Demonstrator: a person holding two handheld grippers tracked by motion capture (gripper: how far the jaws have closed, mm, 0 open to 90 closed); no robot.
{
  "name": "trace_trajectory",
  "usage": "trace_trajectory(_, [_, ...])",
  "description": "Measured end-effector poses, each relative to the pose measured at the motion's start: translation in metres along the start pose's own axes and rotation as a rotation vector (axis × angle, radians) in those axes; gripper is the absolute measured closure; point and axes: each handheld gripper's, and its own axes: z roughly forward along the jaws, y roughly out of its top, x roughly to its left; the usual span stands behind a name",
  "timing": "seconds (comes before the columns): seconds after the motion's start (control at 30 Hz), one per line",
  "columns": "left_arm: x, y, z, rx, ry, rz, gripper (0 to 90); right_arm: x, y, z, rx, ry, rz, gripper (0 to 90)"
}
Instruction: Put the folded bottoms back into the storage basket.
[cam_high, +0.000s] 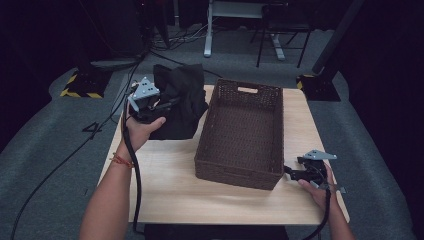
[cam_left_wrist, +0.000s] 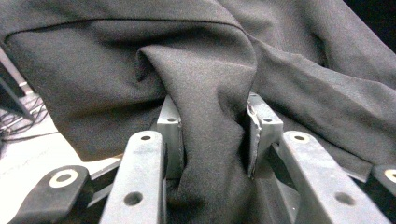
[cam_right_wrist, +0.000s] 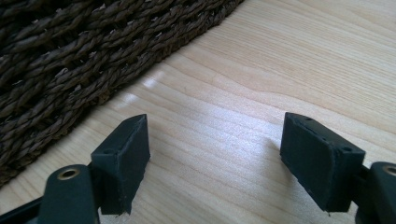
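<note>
At a pale wooden table (cam_high: 170, 190), we clamp our left gripper (cam_high: 150, 102) on a bunched fold of black, soft woven cloth (cam_high: 180, 100), which hangs lifted off the tabletop to the left of the dark brown rectangular wicker basket (cam_high: 242, 132). In the left gripper view the fabric (cam_left_wrist: 205, 93) is squeezed between the two metal jaw plates and spills out above and around them in heavy creases, one seam running across its top. Our left hand (cam_high: 142, 131) wraps the gripper body from beneath, its cable trailing down along the forearm, and the grey three-cornered plate sits on top, just beside the basket's far-left corner.

The basket stands in the middle of the table, its long side running away from us, a handle slot cut in its far wall; its woven floor lies bare.

At the basket's near-right corner, our right gripper (cam_high: 292, 173) rests low over the table with its jaws apart and nothing between them. In the right gripper view the two black pads (cam_right_wrist: 123, 154) stand wide over bare wood grain, and the basket's braided wall (cam_right_wrist: 70, 60) runs diagonally just ahead of them, not touching either pad.
</note>
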Motion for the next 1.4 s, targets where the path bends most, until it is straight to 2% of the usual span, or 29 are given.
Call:
trace_trajectory(0.4, [-0.014,0.022,0.005,-0.015,-0.030,0.030,65.4,0.000,0.000,0.000,0.001,-0.004,-0.003,24.4])
trace_trajectory(0.6, [-0.026,0.034,0.009,-0.025,-0.056,0.042,65.5,0.000,0.000,0.000,0.001,-0.004,-0.003,24.4])
trace_trajectory(0.73, [-0.039,0.042,0.015,-0.036,-0.084,0.058,65.4,0.000,0.000,0.000,0.001,-0.004,-0.002,24.4])
trace_trajectory(1.07, [-0.068,0.053,0.039,-0.035,-0.168,0.086,65.4,0.000,0.000,0.000,0.000,-0.003,-0.002,24.4])
trace_trajectory(1.2, [-0.077,0.054,0.048,-0.025,-0.194,0.093,65.4,0.000,0.000,0.000,0.000,-0.003,-0.001,24.4])
trace_trajectory(1.37, [-0.097,0.053,0.067,0.004,-0.241,0.113,65.4,0.000,0.000,0.000,0.000,-0.003,-0.001,24.4])
trace_trajectory(1.4, [-0.097,0.053,0.067,0.004,-0.241,0.113,65.4,0.000,0.000,0.000,0.000,-0.003,-0.001,24.4])
